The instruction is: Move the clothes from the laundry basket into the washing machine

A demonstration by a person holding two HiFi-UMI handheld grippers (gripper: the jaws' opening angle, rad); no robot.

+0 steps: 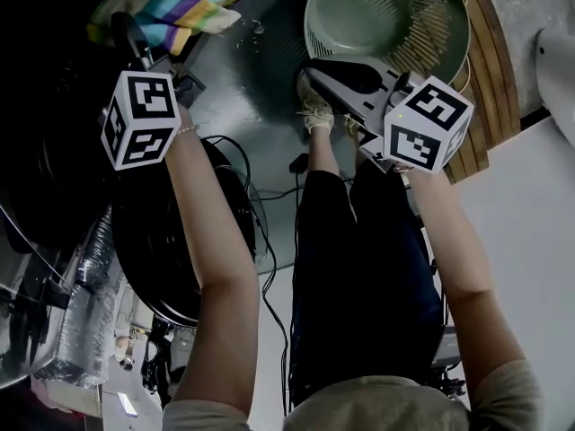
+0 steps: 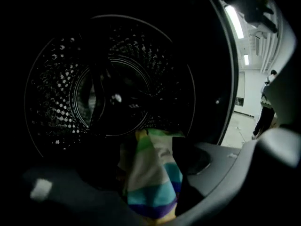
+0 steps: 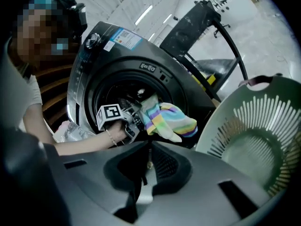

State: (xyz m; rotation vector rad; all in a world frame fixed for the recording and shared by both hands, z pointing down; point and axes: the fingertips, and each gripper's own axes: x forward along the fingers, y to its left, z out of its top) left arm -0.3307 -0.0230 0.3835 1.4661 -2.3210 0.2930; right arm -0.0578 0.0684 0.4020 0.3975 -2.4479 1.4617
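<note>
From the head view, the left tongs (image 1: 135,39) reach up toward the dark top-left corner, where a striped cloth (image 1: 193,3) in pastel bands sits at their tip. The right tongs (image 1: 323,74) hang over the near rim of the green laundry basket (image 1: 431,34), which stands on a wooden pallet (image 1: 490,79). The left gripper view looks into the perforated drum (image 2: 61,102). There the jaws stand wide apart with the striped cloth (image 2: 153,173) lying loose between them, one edge against the right jaw (whether the left jaw touches it the darkness hides). In the right gripper view the right tongs (image 3: 143,173) are closed, jaw against jaw, with nothing in them. Beyond them stands the washing machine (image 3: 117,44) with its round opening. A hand (image 3: 117,134) holds the left tongs at that opening, and the cloth (image 3: 171,121) bunches right at their tip, drooping over the lower lip and well apart from the basket (image 3: 263,140) to the right.
</note>
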